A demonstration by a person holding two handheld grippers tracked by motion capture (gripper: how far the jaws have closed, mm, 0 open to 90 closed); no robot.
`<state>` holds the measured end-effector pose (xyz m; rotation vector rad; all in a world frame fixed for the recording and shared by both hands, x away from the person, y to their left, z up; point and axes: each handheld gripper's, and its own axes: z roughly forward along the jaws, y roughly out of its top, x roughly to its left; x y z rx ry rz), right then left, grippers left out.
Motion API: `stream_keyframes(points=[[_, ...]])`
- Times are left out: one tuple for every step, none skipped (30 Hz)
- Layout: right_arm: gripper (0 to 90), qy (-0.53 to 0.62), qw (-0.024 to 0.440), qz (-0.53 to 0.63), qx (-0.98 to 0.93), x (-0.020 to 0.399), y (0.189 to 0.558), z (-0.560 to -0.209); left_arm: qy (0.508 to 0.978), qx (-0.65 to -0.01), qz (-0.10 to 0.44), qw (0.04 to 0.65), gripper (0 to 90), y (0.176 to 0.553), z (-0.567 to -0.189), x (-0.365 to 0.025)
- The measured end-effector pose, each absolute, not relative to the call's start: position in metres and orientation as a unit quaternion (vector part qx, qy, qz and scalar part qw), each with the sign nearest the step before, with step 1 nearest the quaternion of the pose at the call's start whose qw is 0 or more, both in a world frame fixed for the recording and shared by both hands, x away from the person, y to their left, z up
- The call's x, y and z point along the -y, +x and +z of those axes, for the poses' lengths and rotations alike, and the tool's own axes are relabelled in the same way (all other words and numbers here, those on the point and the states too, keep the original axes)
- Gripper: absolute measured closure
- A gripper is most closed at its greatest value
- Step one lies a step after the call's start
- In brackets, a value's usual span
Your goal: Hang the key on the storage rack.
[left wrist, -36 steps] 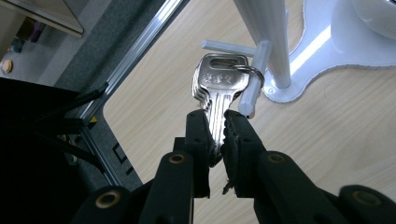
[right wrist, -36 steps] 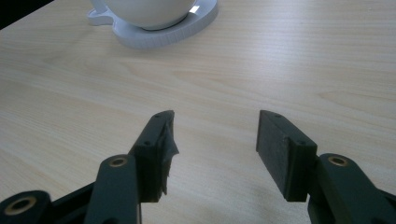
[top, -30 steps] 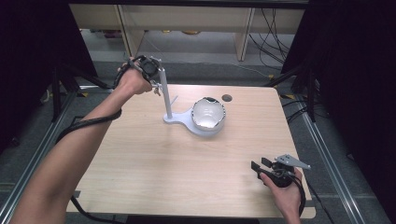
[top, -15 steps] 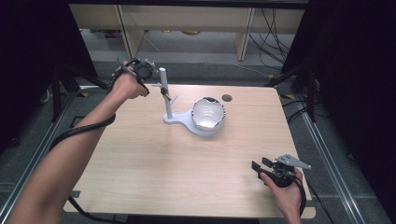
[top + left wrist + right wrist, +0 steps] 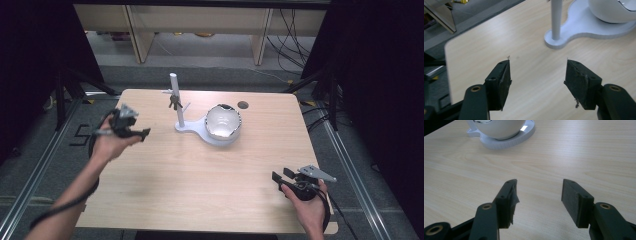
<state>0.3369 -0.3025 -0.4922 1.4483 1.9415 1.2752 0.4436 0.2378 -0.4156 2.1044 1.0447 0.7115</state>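
Keys (image 5: 174, 102) are hanging on the stand (image 5: 176, 100); that looks done. Left gripper (image 5: 131, 125), jaws just opening, and right gripper (image 5: 283, 178) are gaping, empty.

Left forearm comes in from the bottom left, bare, angled up toward the middle, hand wrapped around the black two-jaw left tongs (image 5: 141, 133). Their jaws have just been opening and now stand wide apart with nothing between them. Right hand (image 5: 309, 210) sits low at the bottom right, holding the black right tongs (image 5: 278, 175), jaws spread wide too, also empty.
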Motion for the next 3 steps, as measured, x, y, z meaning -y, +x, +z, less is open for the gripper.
stream_keyframes(points=[[46.8,0.523,0.201,0.457,-0.691,0.303,0.337,-0.492,0.800,-0.390,0.273,0.365,35.6,0.421,-0.443,-0.242],[46.8,0.525,0.200,0.455,-0.691,0.303,0.337,-0.492,0.782,-0.416,0.264,0.381,35.6,0.406,-0.456,-0.239],[46.8,0.524,0.201,0.459,-0.689,0.303,0.337,-0.492,0.782,-0.416,0.264,0.381,35.4,0.406,-0.456,-0.239]])
